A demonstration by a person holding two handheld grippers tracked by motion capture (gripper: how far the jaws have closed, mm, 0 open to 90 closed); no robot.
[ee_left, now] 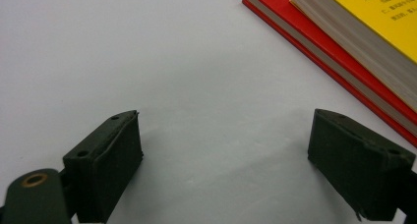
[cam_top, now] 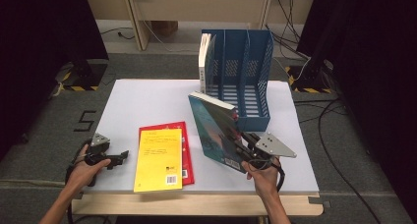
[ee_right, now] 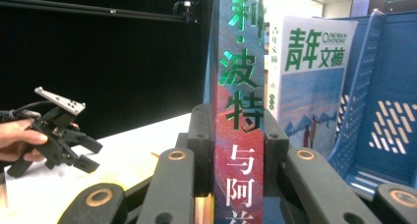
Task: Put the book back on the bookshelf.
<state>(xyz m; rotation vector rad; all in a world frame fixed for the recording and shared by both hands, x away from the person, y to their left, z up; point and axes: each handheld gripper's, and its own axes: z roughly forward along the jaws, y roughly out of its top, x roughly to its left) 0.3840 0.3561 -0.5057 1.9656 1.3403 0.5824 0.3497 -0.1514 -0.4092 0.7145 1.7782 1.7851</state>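
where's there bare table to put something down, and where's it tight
The widest bare stretch of the table runs from its far-left corner down to the left gripper, beside the yellow book stacked on the red book. The near-right corner is also bare. It is crowded between the blue file rack and the right gripper, clamped on an upright book.

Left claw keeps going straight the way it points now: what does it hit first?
Likely the stacked books. In the high view the open left claw points across the white table toward the yellow book lying on the red book. Its own view shows bare table ahead, books off to one side, so it might graze past.
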